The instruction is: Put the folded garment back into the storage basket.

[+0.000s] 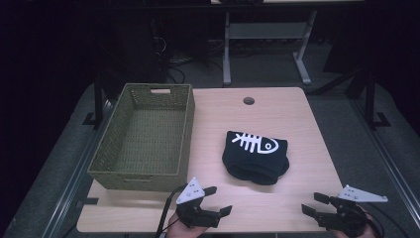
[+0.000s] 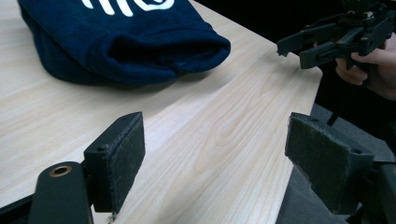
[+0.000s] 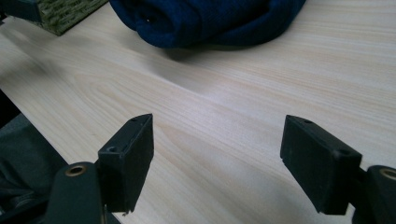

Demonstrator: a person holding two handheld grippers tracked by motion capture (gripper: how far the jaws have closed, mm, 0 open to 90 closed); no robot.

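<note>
A folded navy garment (image 1: 255,156) with a white fish-skeleton print lies at the middle of the light wooden table (image 1: 287,116). An empty green woven basket (image 1: 146,136) stands to its left. My left gripper (image 1: 218,201) hovers open near the front edge, below the basket's front right corner, jaws pointing right toward the garment (image 2: 116,42). My right gripper (image 1: 314,203) is open at the front right corner, jaws pointing left. Its own view has the garment (image 3: 210,21) ahead and a basket corner (image 3: 60,11) at top left. Nothing sits between either pair of jaws.
A round cable hole (image 1: 248,100) sits near the table's far edge. Behind the table stand a white desk frame (image 1: 267,44) and dark floor. In the left gripper view the right gripper (image 2: 336,37), held by a hand, is at the upper right beyond the table edge.
</note>
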